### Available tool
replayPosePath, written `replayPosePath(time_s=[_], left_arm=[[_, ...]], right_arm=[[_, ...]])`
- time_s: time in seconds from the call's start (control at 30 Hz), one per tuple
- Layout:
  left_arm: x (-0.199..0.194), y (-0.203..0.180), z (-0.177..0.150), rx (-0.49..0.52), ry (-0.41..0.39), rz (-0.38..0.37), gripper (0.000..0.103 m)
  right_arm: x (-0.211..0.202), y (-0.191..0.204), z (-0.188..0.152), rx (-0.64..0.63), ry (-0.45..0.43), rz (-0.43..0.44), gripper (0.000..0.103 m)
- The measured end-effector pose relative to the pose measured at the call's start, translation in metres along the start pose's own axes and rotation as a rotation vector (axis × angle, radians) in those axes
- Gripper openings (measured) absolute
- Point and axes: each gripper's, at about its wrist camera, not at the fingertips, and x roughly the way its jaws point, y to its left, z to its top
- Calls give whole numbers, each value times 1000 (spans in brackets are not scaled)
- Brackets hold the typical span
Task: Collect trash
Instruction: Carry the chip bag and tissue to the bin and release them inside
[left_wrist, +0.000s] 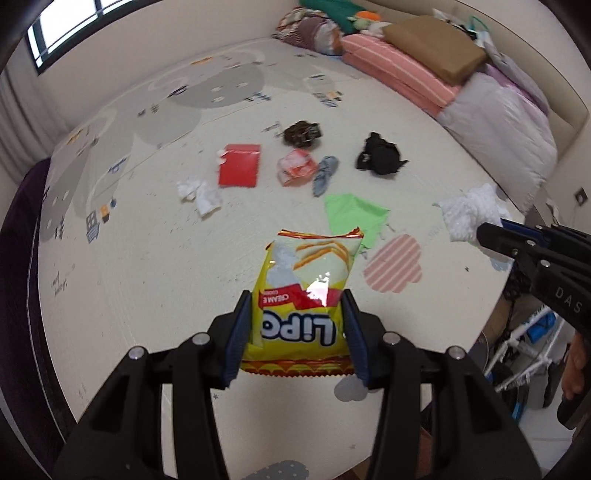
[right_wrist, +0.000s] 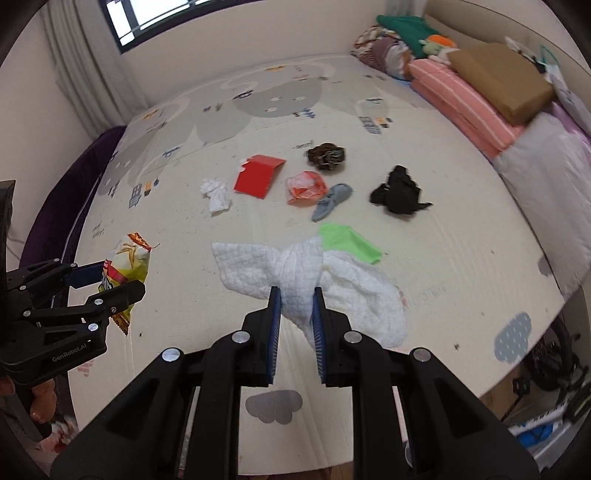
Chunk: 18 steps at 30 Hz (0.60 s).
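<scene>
The left hand-held gripper (left_wrist: 297, 302) is clamping a yellow snack bag (left_wrist: 306, 295) between its pads, label facing its own camera. The right hand-held gripper (right_wrist: 297, 295), nearly closed, is pinching a white paper towel (right_wrist: 295, 273); its camera is showing the bag (right_wrist: 125, 266) edge-on, off to its left. Beyond both, a red envelope (right_wrist: 258, 175) is lying on the bed (right_wrist: 461, 258).

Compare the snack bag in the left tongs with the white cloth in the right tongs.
The snack bag is glossy, printed yellow and red; the white cloth is plain, matte and quilted. The bag keeps a flat, stiff shape, while the cloth bunches and droops. The left tongs stand wider on the bag than the right tongs on the cloth. Both are gripped and lifted above the mat.
</scene>
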Motion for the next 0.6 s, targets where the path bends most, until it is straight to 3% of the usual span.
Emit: replayPosePath(time_s=[0.37,0.6], left_arm=[[-49,-169,-2,420,-26,-227,48],[-84,-300,-33,622,-50,-341,48]], right_arm=[[-147,-129,-130,440,-54,-254,15],[-224,-195,-212,584,-96,-359,15]])
